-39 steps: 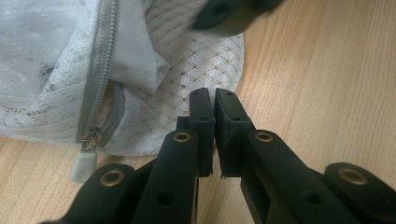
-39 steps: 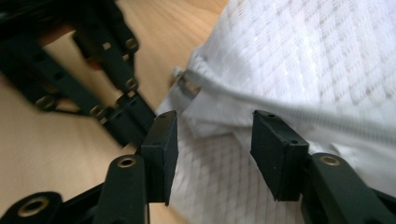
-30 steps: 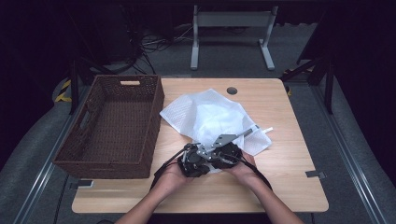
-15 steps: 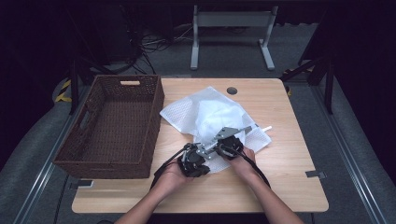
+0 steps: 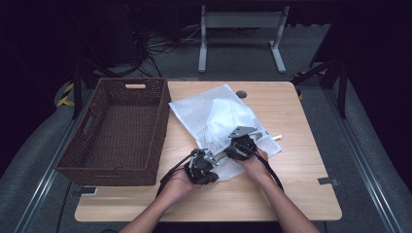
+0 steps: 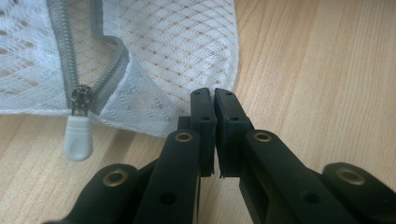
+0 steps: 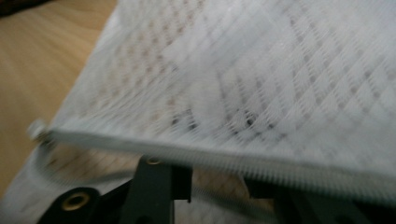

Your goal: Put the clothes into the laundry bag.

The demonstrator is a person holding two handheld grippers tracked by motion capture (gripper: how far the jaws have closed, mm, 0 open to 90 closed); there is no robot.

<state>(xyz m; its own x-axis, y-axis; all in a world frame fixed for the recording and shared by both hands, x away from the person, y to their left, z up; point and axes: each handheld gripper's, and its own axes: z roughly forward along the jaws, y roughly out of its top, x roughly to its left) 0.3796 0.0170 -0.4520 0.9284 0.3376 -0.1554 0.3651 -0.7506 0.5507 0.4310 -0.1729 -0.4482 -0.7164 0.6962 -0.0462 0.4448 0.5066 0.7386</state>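
A white mesh laundry bag (image 5: 218, 114) lies on the wooden table (image 5: 291, 194), its grey zipper partly undone. In the left gripper view the zipper's slider and white pull tab (image 6: 78, 137) rest on the wood left of the jaws. My left gripper (image 6: 213, 95) is shut, pinching the bag's near corner; in the high view the left gripper (image 5: 217, 157) sits at the bag's front edge. My right gripper (image 7: 217, 186) reaches under the bag's lifted zipper edge (image 7: 224, 156), which lies blurred across its tips. Its jaws have just been opening, with lower mesh showing in the gap. The right gripper (image 5: 233, 151) is just right of the left one.
A dark brown wicker basket (image 5: 102, 167) stands along the table's left side, close to the bag. A small white piece (image 5: 275, 138) pokes out at the bag's right edge. A round cable hole (image 5: 241, 94) is near the far edge. Bare wood lies right and front.
My right gripper has shifted a little to the right and farther along the bag's front edge, away from the left one. The left gripper has stayed put on the corner.
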